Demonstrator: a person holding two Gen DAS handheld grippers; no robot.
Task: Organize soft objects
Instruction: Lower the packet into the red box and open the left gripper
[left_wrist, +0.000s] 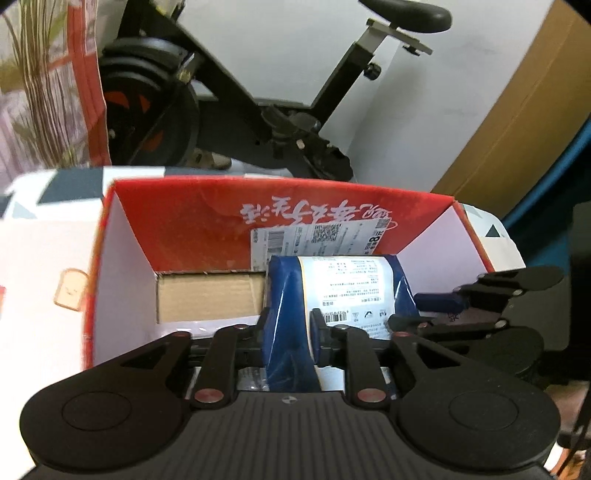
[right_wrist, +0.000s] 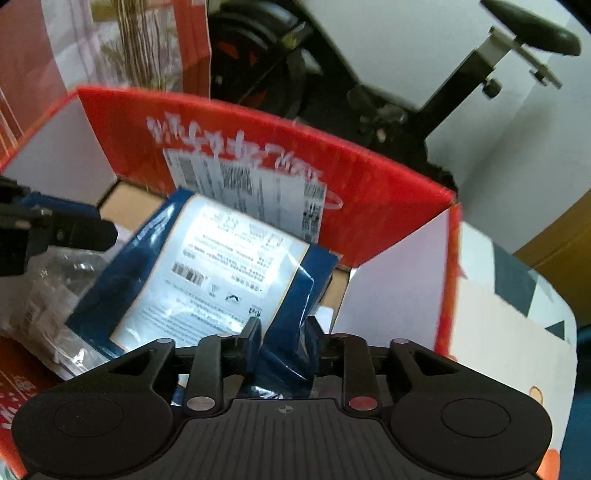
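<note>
Between your left gripper fingers sits the blue soft pack, and your right gripper straddles its other edge; both sets of jaws are parted, and whether the pads press the film I cannot tell. You seem to hold it at two edges so the limp bag keeps its shape while it goes down. It rests inside the red carton, over the cardboard floor, its label up. Its long axis runs away from you, toward the far wall with the shipping label. Beyond stands an exercise bike.
</note>
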